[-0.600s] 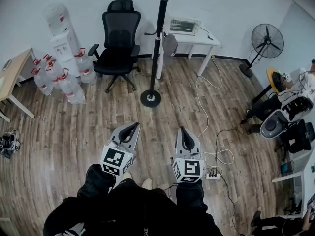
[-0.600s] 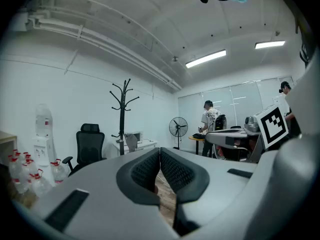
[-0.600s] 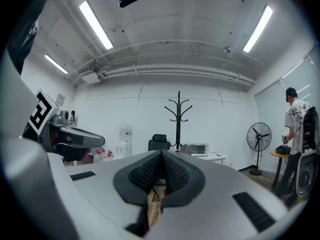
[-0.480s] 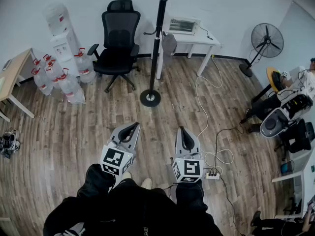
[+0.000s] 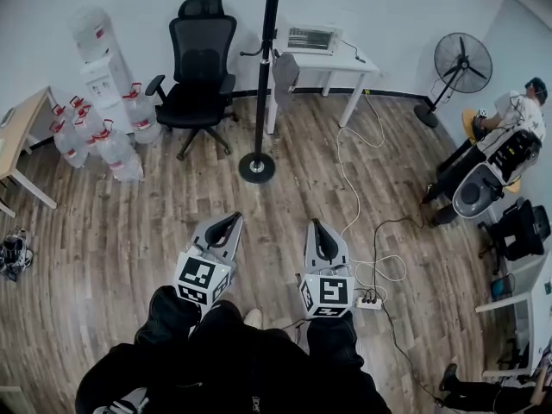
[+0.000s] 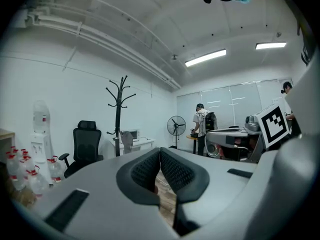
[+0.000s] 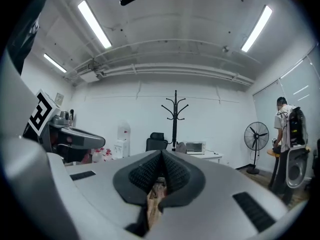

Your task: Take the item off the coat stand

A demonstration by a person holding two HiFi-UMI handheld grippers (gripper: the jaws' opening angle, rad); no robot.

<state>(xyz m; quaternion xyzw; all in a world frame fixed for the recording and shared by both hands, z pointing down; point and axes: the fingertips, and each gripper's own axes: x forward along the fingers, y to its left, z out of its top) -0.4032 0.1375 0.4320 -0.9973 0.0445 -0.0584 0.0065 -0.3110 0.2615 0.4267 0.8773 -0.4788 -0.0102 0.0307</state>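
The big wooden floor (image 5: 121,231) fills most of the head view. The tall black coat stand (image 5: 262,76) stands on it near the back wall. A black chair (image 5: 197,63) is to its left, and a white table (image 5: 336,59) is just behind it on the right. Since half a second ago the whole room has slid a little up and to the left in the head view. The stand's round foot now sits a bit higher, and more of the seated person (image 5: 522,110) at the far right shows.

The left gripper (image 5: 234,218) and the right gripper (image 5: 314,224) are low in front of the one who holds them. They are side by side, well apart from the stand, just as before. Each has its jaws pressed tight together, with nothing held.

The smallest thing is the grey item (image 5: 285,72). It hangs on the coat stand, just right of the pole and part way up, where it was before.
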